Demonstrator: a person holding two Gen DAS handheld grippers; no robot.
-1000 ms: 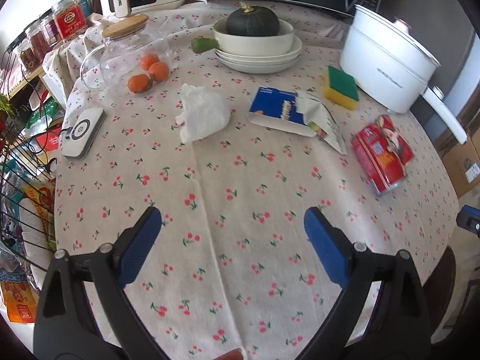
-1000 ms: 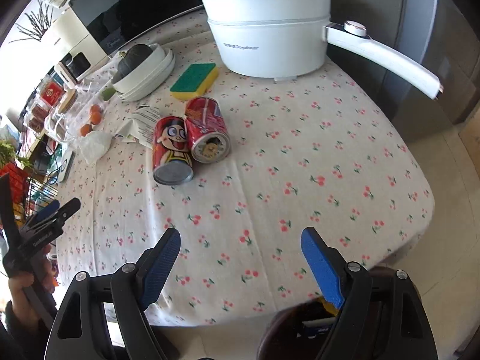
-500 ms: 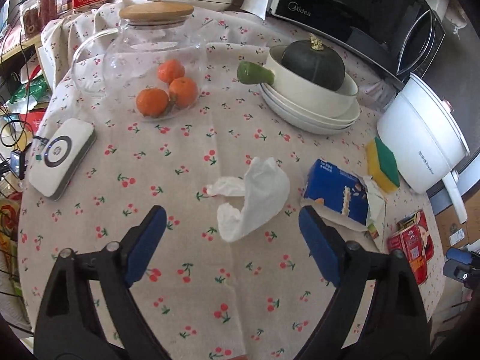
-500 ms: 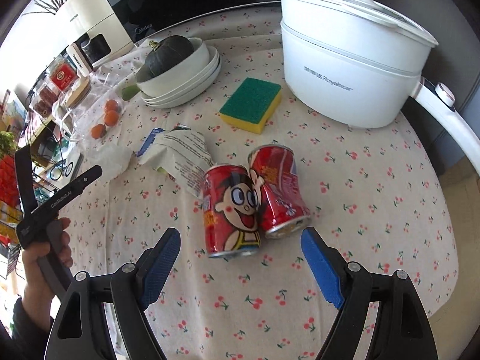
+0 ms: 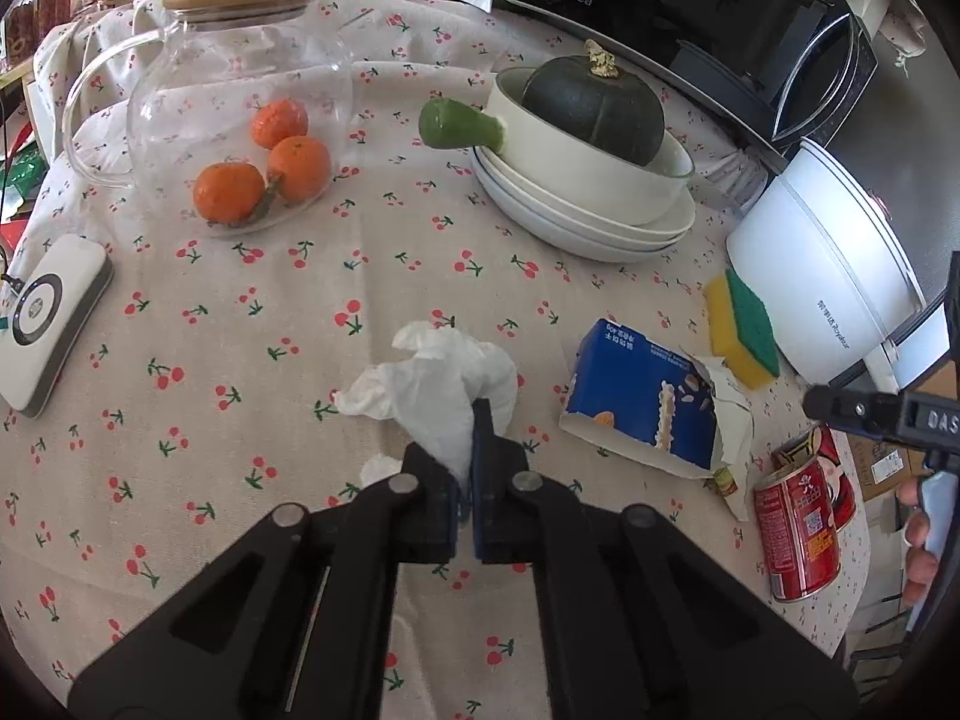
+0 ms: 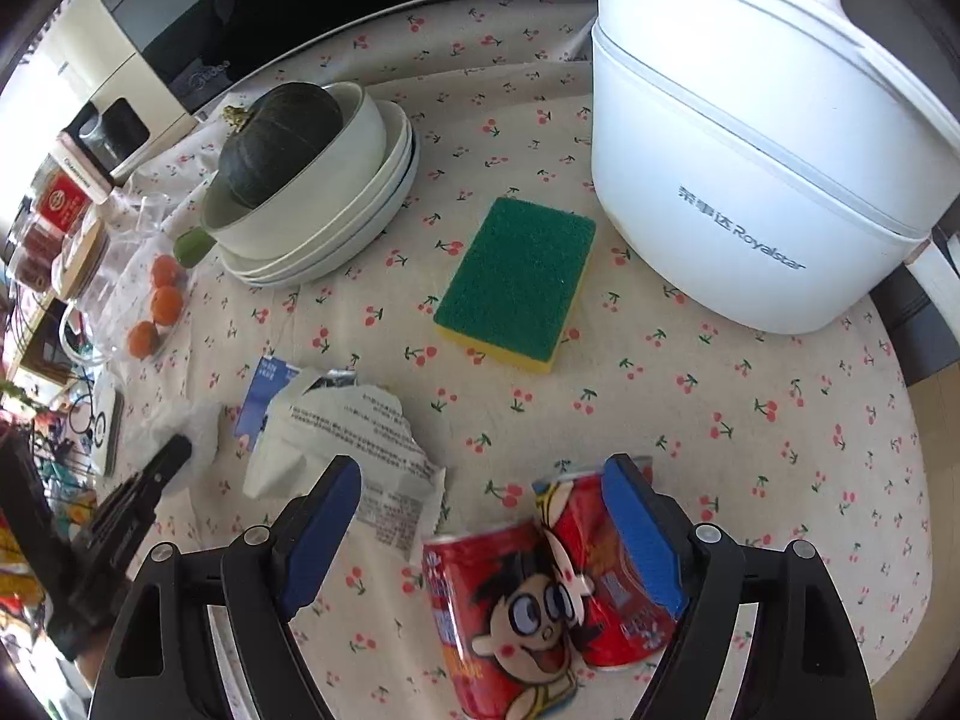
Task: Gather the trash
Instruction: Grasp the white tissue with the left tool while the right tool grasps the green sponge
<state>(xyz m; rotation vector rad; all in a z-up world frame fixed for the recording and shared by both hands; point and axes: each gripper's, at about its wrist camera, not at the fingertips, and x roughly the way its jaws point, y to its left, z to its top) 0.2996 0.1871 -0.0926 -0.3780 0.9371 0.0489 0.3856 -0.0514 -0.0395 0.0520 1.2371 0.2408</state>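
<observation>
Left gripper [image 5: 467, 468], jaws pressed together, pinches the crumpled white tissue [image 5: 441, 387] on the cherry-print tablecloth [image 5: 252, 312]. Right gripper [image 6: 486, 531], jaws spread, straddles two red cartoon cans [image 6: 540, 594] lying beside the torn blue carton [image 6: 336, 426].

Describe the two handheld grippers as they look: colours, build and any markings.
Both are black, angular scissor-style frames with silver rivets at the joints. The right gripper has blue pads on its fingers; the left gripper has the same blue pads. The right one's side bears white lettering, only partly legible.
</observation>
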